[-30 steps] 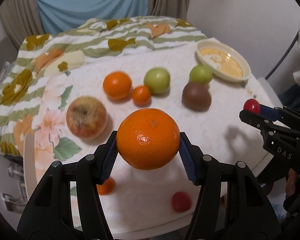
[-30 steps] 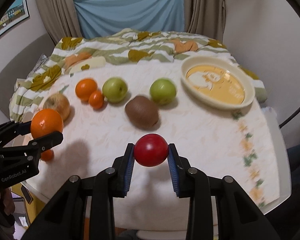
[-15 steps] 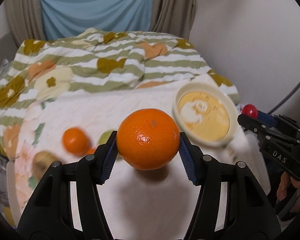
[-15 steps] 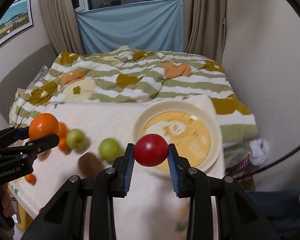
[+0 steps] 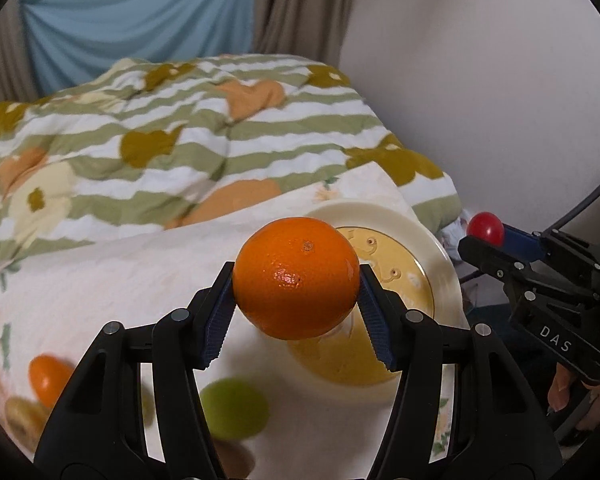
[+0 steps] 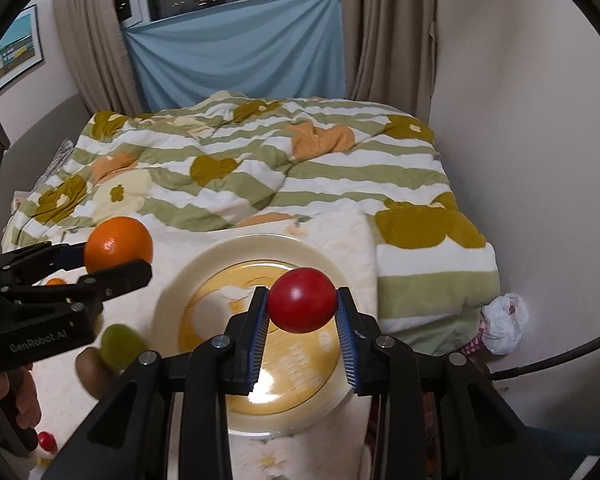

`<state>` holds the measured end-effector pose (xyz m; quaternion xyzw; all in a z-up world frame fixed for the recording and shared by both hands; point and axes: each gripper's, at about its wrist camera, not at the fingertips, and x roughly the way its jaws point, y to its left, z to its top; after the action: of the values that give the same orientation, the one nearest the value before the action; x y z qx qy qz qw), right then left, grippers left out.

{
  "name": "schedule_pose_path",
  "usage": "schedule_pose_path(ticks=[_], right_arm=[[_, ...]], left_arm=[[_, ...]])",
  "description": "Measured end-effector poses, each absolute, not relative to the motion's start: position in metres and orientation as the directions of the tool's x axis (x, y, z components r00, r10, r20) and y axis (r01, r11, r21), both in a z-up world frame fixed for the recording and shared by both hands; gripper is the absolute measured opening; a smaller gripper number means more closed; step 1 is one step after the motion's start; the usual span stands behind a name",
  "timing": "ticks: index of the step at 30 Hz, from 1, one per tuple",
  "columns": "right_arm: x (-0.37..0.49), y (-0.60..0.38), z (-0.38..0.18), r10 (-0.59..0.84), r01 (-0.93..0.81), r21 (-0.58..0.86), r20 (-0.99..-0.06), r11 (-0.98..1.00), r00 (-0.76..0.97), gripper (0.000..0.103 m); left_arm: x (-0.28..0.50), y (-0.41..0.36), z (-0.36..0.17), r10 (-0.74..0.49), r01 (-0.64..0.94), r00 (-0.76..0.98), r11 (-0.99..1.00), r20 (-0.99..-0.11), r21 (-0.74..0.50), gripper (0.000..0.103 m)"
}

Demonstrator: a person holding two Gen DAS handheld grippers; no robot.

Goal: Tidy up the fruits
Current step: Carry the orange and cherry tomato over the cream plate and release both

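The left tool [image 5: 296, 304] is clamped on a large orange [image 5: 296, 278], its 2 blue pads pressed against the fruit's sides. The right tool [image 6: 302, 320] grips a small red fruit [image 6: 302, 299] the same way, possibly a tomato or plum.

The plate [image 6: 168, 296], cream-rimmed with a yellow centre, lies directly ahead of and below both tools. In the right wrist view the red fruit hangs over the plate's middle. In the left wrist view the orange sits over the plate's left rim [image 5: 384, 212], so the right tool looks better centred and could probably release first, while the left likely needs a short shift rightward. The plate is round, so no axis matters.

Elsewhere on the bench [image 5: 100, 276], left of the plate, a green fruit [image 5: 234, 408], a smaller orange [image 5: 50, 378] and a brownish fruit [image 5: 20, 420] wait, all blurred.
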<state>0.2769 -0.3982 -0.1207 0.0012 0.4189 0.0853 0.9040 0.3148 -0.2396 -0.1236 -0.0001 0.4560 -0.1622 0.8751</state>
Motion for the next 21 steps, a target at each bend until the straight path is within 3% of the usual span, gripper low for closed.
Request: schedule_pose_path(ticks=[8, 21], right_arm=[[0.296, -0.413, -0.134, 0.117, -0.082, 0.084, -0.777, 0.993, 0.619, 0.030], [0.295, -0.430, -0.145, 0.091, -0.007, 0.109, -0.790, 0.994, 0.606, 0.030]], left_arm=[[0.352, -0.274, -0.153, -0.323, 0.383, 0.460, 0.913, -0.827, -0.142, 0.066], [0.368, -0.306, -0.188, -0.256, 0.467, 0.410, 0.883, -0.875, -0.040, 0.066]])
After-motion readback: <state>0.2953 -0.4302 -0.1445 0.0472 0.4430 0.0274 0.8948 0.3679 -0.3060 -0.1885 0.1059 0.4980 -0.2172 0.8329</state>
